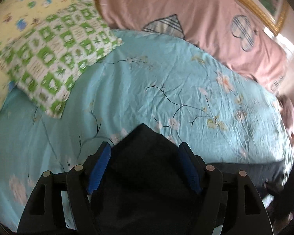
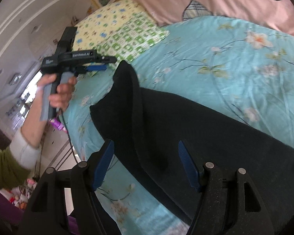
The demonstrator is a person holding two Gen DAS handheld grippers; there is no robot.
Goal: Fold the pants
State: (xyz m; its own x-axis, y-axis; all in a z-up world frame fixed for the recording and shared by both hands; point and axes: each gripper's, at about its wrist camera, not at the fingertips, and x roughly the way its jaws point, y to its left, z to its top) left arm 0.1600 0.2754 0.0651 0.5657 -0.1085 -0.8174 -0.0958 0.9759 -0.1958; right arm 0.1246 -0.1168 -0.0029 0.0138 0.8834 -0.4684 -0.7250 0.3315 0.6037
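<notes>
Pants (image 2: pixel 186 129) half-spread on bed (image 2: pixel 235 62); left gripper (image 2: pixel 104 67) fingers narrow, apparently empty, right gripper (image 2: pixel 147 166) fingers wide; folding barely begun

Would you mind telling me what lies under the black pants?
The pants lie on the blue floral sheet, which shows all around them. Whatever sits directly beneath the dark cloth is covered and cannot be seen.

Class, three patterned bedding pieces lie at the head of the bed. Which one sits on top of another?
The green-checked pillow: it overlaps the yellow floral pillow; the pink quilt lies separately.
</notes>
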